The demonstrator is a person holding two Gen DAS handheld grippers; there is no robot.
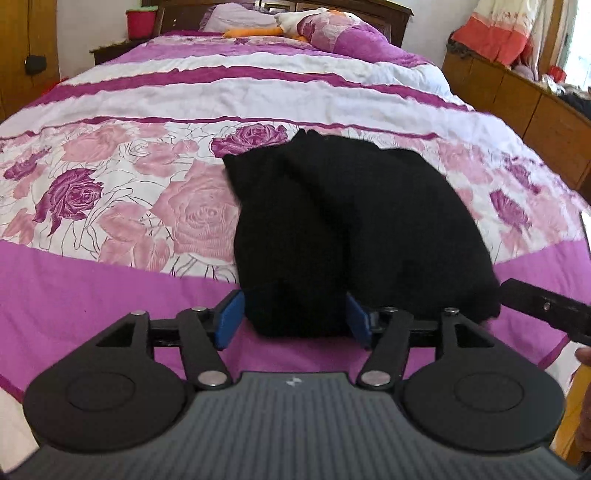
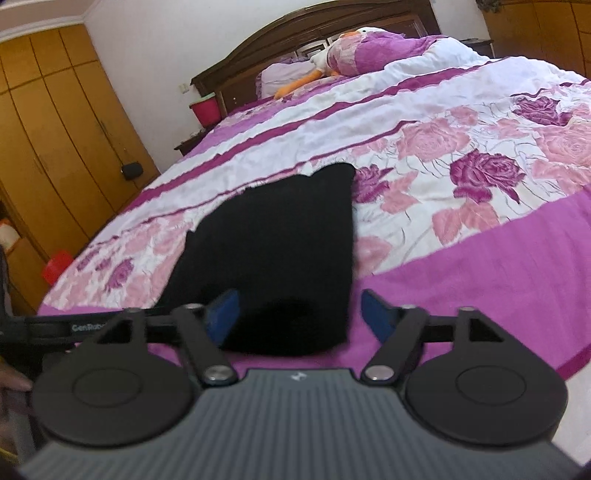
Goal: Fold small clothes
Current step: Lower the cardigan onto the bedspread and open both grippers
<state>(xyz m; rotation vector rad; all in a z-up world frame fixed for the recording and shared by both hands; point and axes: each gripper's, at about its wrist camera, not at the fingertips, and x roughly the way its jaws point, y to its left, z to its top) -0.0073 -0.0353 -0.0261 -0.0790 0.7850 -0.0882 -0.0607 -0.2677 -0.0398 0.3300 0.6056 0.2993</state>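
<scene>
A small black garment (image 1: 343, 229) lies on the bed near its front edge, partly doubled over in two lobes; it also shows in the right wrist view (image 2: 273, 251). My left gripper (image 1: 295, 319) is open, its blue pads (image 1: 231, 319) on either side of the garment's near left lobe. My right gripper (image 2: 301, 317) is open, its blue pads (image 2: 375, 314) on either side of the garment's near right corner. Part of the right gripper (image 1: 546, 308) shows at the right of the left wrist view.
The bed has a pink, purple and white rose-print cover (image 1: 122, 206). A plush goose (image 1: 303, 18) and pillows lie by the dark headboard. A red bin (image 2: 205, 109) stands on a nightstand. Wooden wardrobes (image 2: 55, 122) and a low wooden cabinet (image 1: 524, 99) flank the bed.
</scene>
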